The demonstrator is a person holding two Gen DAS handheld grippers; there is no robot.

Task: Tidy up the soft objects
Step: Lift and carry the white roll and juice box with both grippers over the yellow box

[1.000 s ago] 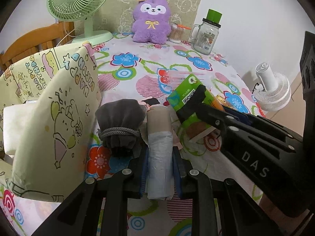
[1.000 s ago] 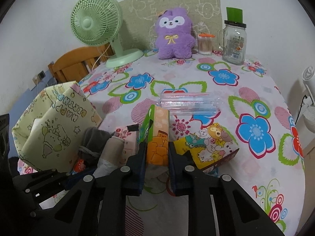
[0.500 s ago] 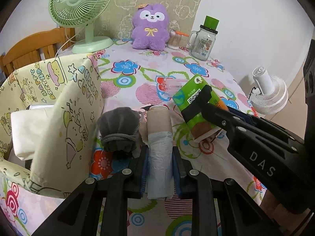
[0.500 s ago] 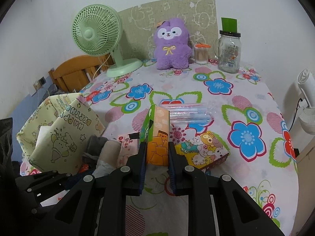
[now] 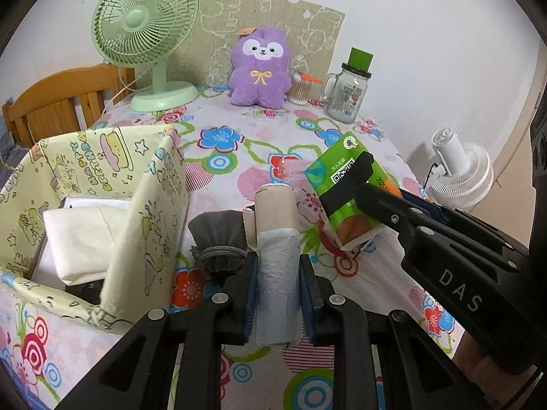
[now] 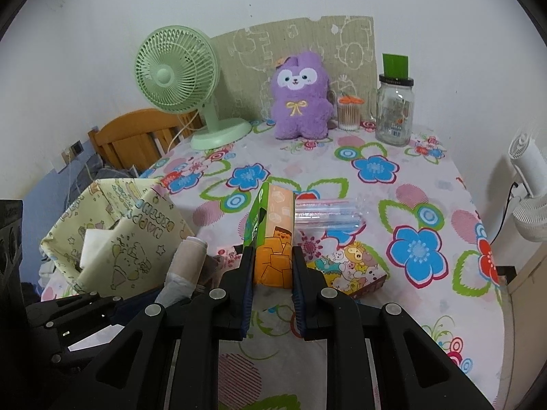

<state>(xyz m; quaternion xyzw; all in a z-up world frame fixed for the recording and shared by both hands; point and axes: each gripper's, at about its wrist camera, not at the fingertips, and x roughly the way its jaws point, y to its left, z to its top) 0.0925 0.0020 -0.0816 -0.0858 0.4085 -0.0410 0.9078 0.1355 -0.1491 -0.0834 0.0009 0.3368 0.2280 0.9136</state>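
Observation:
My left gripper [image 5: 276,266] is shut on a roll of white bags on a brown core [image 5: 276,239], held above the table. The roll also shows in the right wrist view [image 6: 186,266]. My right gripper [image 6: 272,266] is shut on a green and orange tissue pack [image 6: 273,239], seen lifted in the left wrist view [image 5: 348,188]. A yellow printed fabric box [image 5: 143,225] stands at the left with a white folded cloth [image 5: 82,239] inside. A grey drawstring pouch [image 5: 218,239] lies beside the box.
A purple plush [image 5: 259,68], green fan [image 5: 147,34], cotton swab jar [image 5: 301,85] and glass mug jar [image 5: 345,92] stand at the back. A clear packet [image 6: 324,212] and cartoon tissue pack [image 6: 348,270] lie on the flowered tablecloth [image 6: 410,205]. A wooden chair [image 5: 51,102] is left.
Both grippers have risen with their loads; the roll and the tissue pack are higher above the table. The box interior with the white cloth has come into view.

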